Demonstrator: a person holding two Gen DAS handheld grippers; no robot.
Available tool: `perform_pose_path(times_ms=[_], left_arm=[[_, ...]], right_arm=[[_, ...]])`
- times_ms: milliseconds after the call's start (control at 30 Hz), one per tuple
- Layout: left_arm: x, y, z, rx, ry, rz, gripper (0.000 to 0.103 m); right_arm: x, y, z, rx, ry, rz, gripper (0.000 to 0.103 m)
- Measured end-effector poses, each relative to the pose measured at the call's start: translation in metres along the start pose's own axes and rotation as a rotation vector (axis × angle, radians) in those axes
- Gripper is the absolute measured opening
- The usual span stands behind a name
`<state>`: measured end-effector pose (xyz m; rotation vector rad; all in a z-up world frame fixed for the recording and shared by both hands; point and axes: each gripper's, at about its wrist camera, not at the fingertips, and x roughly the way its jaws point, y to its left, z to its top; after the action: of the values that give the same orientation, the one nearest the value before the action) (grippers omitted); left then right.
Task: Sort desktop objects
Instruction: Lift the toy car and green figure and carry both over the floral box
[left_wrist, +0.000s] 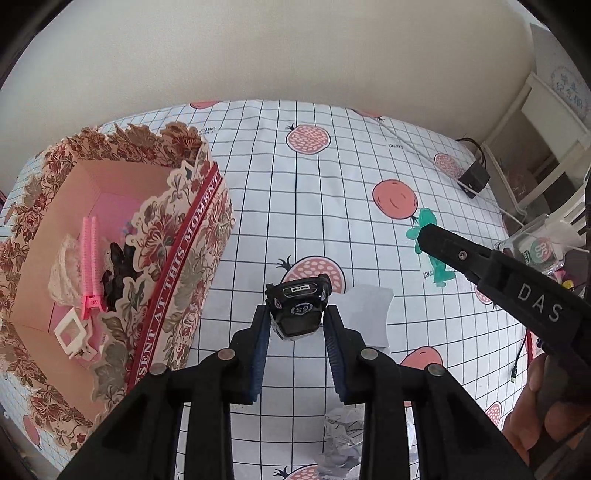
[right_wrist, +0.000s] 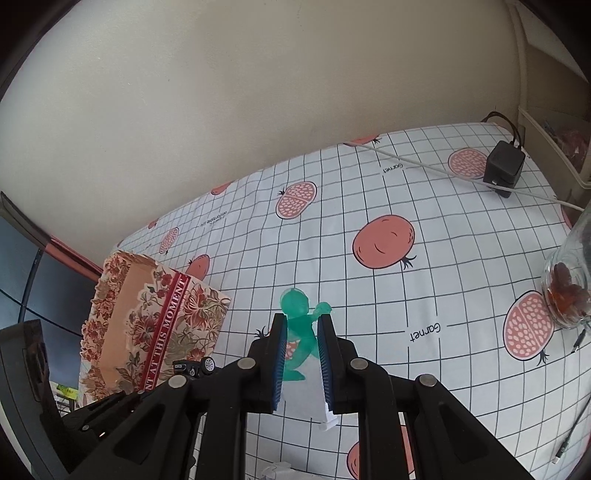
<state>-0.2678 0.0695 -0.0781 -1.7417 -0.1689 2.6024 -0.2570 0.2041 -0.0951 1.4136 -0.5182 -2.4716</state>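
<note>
My left gripper (left_wrist: 297, 314) is shut on a small black toy car (left_wrist: 298, 308) and holds it above the checked tablecloth, just right of the floral cardboard box (left_wrist: 177, 251). The car also shows in the right wrist view (right_wrist: 194, 367) beside the box (right_wrist: 147, 321). My right gripper (right_wrist: 302, 325) has its jaws around a green translucent baby figure (right_wrist: 298, 325), which lies on the cloth; the pads look close to it, and contact is unclear. The figure also shows in the left wrist view (left_wrist: 428, 221), partly hidden behind the right gripper's finger.
The box holds a pink comb (left_wrist: 89, 254), a white clip (left_wrist: 72, 332), lace and a dark item. A white paper (left_wrist: 367, 317) and crumpled paper (left_wrist: 341, 439) lie on the cloth. A black charger (right_wrist: 504, 166) with cable is far right; a glass jar (right_wrist: 569, 291) stands at the right edge.
</note>
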Motion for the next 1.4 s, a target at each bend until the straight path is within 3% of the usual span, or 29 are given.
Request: perform_pose_path(times_ms=[367,767,1400], left_arm=[[-0.049,0.001,0.018,-0.004,-0.177,-0.024,0.031],[-0.105,0.031,0.028,-0.058,-0.344,-0.022,0.031],[-0.126,0.112,0.024,-0.173,-0.396,0.092,0.03]], right_arm=[[-0.044,0.022,0.013,-0.015,-0.128,0.073,0.019],[-0.088,0.059,0.015,-0.059,-0.243,0.173,0.019],[-0.039,0.132,-0.005,-0.137,-0.16,0.244,0.019]])
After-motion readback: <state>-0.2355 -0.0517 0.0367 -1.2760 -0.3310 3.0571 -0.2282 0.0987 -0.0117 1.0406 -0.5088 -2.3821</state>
